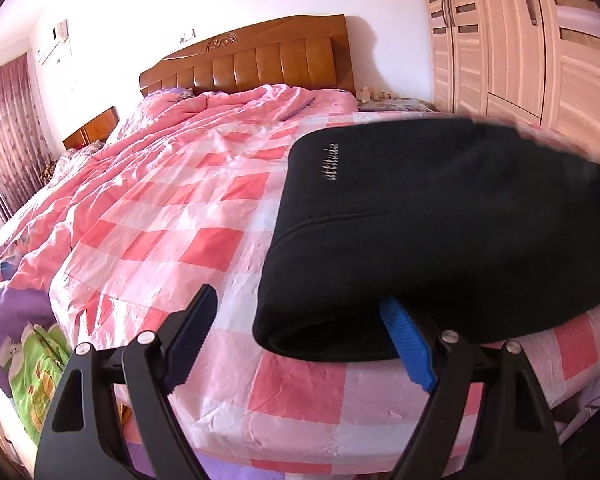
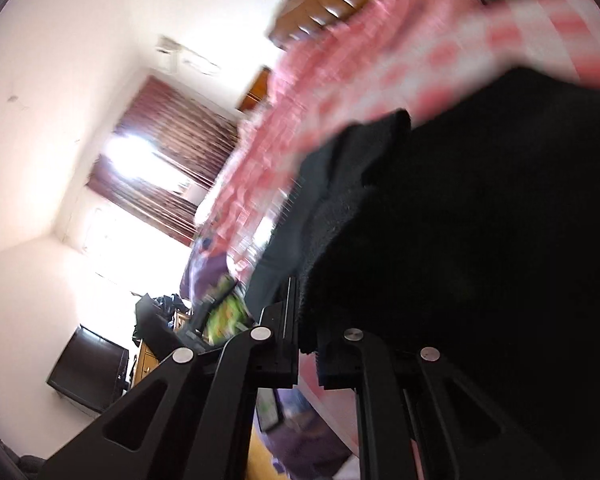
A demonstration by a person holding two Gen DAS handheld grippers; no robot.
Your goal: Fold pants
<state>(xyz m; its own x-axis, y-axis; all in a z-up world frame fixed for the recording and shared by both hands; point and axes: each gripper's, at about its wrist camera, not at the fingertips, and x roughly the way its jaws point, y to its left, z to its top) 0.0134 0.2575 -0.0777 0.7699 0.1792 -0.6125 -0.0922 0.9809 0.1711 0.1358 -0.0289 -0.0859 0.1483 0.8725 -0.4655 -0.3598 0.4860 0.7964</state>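
Black pants (image 1: 440,220) with a small "attitude" logo lie folded on the pink checked bed cover (image 1: 172,208), at the right near the front edge. My left gripper (image 1: 300,316) is open just in front of the fold, its blue right finger (image 1: 408,344) touching the fabric's near edge. In the tilted, blurred right wrist view my right gripper (image 2: 308,320) is shut on the black pants (image 2: 480,240), which drape over its right side.
A wooden headboard (image 1: 252,56) and rumpled pink quilt (image 1: 220,108) are at the far end. A wardrobe (image 1: 520,40) stands to the right. A purple and green blanket (image 1: 24,344) lies at the left bed edge. Curtains (image 2: 168,152) and a dark screen (image 2: 88,372) show beyond.
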